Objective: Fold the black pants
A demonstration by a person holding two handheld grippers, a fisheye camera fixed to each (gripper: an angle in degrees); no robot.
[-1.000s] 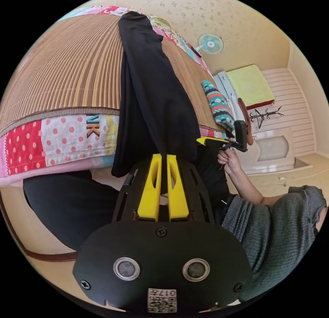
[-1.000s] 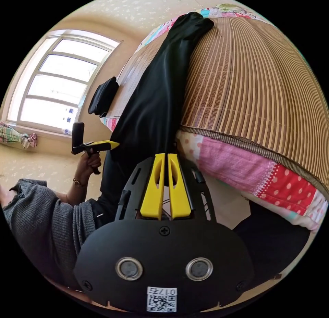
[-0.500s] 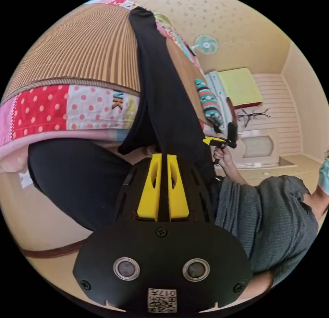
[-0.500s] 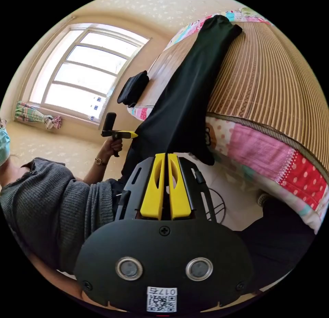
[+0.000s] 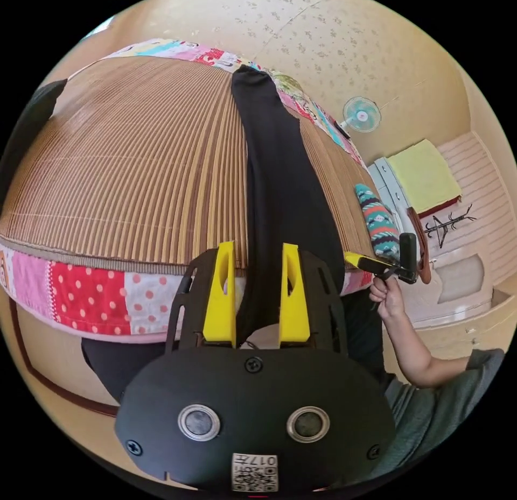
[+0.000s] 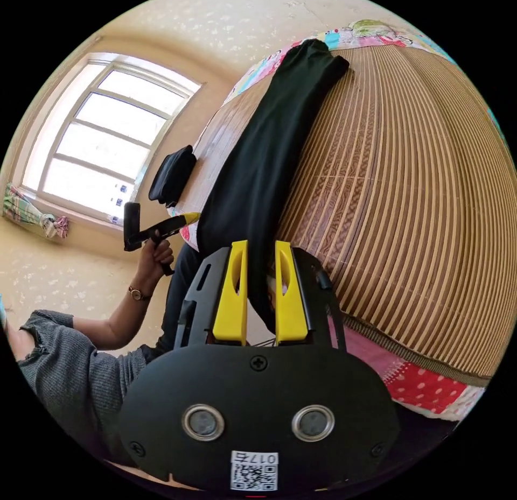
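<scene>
Fingers on the left gripper (image 5: 257, 247) stand spread apart, released, with the black pants (image 5: 280, 188) running up between them toward 12 o'clock but not pinched by either one. On the right gripper (image 6: 261, 244) the two yellow fingers are likewise parted, a strip of the same dark cloth passing through the gap; whether the cloth brushes either finger cannot be told.

The pants lie stretched out long and narrow on the bed, on a striped bamboo mat (image 5: 151, 166), their far end at about 12 o'clock in the left gripper view and near end draped over the mattress edge just by the fingers. A patchwork quilt (image 5: 86, 298) with red dotted squares shows under the mat's border.

In the left gripper view the right gripper's handle sits at 3 o'clock, gripped by the person's hand (image 5: 386, 295); beside it a patterned rolled cloth (image 5: 378, 223) rests near the mat's edge. In the right gripper view the left gripper appears at 9 o'clock, and a folded black garment (image 6: 172, 174) lies on the mat at 10 o'clock, well apart from the pants. The pants' waist end is hidden behind the gripper bodies.
</scene>
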